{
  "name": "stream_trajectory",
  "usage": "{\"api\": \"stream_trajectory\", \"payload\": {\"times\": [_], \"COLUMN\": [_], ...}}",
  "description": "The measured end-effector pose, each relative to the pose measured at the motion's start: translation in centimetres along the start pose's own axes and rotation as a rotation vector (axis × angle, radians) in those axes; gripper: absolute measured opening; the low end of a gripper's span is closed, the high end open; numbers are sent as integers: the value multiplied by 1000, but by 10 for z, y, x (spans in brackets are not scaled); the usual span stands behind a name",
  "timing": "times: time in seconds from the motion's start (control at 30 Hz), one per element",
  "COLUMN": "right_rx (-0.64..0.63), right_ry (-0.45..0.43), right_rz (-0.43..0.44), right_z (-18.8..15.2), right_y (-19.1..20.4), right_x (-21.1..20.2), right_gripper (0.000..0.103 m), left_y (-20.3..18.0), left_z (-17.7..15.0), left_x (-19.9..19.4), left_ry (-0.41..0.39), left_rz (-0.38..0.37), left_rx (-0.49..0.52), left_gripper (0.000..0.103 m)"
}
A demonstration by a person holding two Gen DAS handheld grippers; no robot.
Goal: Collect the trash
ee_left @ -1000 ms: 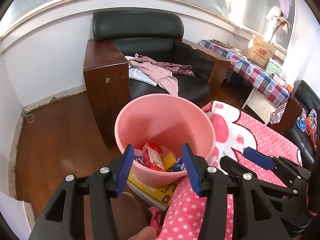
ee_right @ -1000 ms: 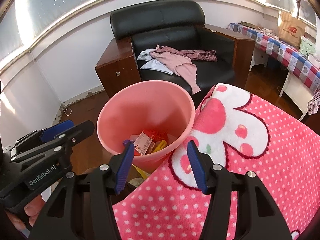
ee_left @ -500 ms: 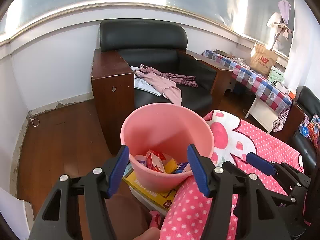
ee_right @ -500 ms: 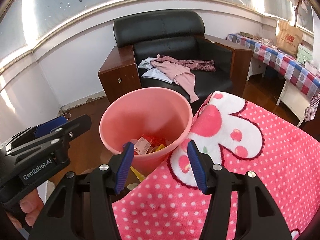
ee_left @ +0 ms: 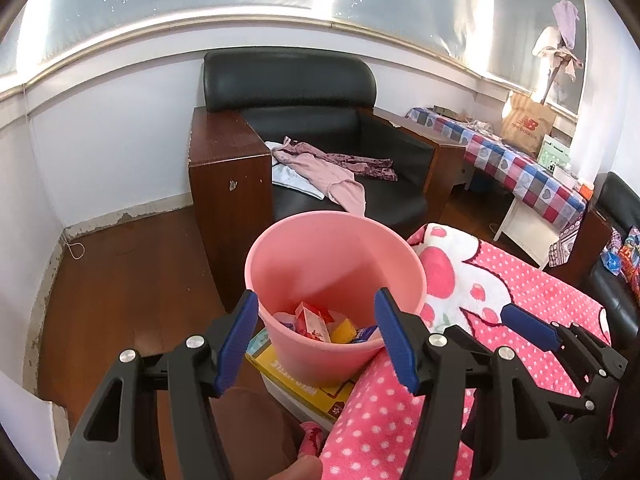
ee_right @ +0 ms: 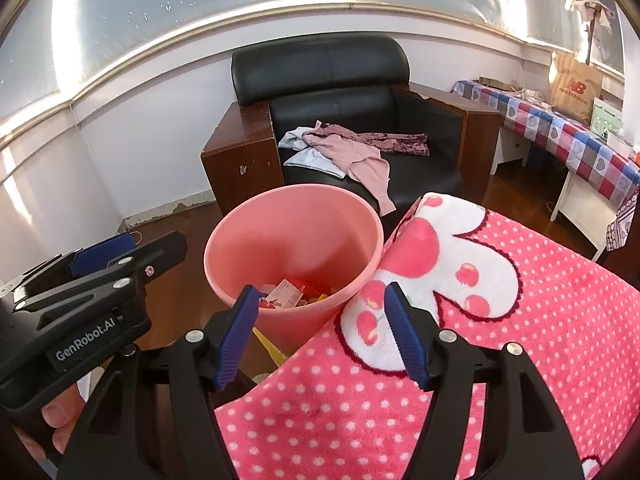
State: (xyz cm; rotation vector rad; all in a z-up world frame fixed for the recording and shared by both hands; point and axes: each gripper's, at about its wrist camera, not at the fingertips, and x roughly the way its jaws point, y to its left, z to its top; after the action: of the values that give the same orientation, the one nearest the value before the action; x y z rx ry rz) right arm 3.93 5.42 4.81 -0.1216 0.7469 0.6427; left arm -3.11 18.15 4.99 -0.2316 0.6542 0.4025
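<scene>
A pink plastic bin (ee_left: pixel 334 240) stands on the floor beside a pink dotted blanket (ee_left: pixel 500 292); it also shows in the right wrist view (ee_right: pixel 292 224). Inside lie several pieces of trash: a red-and-white carton (ee_left: pixel 314 320), a yellow wrapper (ee_left: pixel 343 330) and other packets (ee_right: pixel 286 294). My left gripper (ee_left: pixel 316 334) is open and empty, held back from the bin's near rim. My right gripper (ee_right: pixel 320 328) is open and empty over the blanket's edge (ee_right: pixel 460 320) next to the bin. The left gripper's body also shows in the right wrist view (ee_right: pixel 88 292).
A black armchair (ee_left: pixel 320 128) with wooden sides holds pink and white clothes (ee_left: pixel 324 168) behind the bin. A yellow box (ee_left: pixel 292 376) lies under the bin. A table with a checked cloth (ee_left: pixel 516 168) stands at the right. Wooden floor (ee_left: pixel 120 280) lies at the left.
Both grippers have drawn back and up from the bin, so it looks smaller and farther. Both stay open and empty. The trash in the bin has not moved.
</scene>
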Motion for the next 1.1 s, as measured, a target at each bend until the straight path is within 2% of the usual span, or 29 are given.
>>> {"api": "stream_trajectory", "payload": {"times": [0.57,1.1], "right_rx": [-11,-2], "right_ry": [-49,-57], "right_rz": [-23,-37], "right_z": [-11,-27], "right_y": [3,7], "right_x": [-21,-24], "right_gripper": [66,66], "left_y": [5,12], "left_z": [-8,-27], "left_x": [-17,-19], "left_ry": [-37,-32], "left_rz": [0,3], "left_rx": [-8,-20], "left_gripper": [60,60]}}
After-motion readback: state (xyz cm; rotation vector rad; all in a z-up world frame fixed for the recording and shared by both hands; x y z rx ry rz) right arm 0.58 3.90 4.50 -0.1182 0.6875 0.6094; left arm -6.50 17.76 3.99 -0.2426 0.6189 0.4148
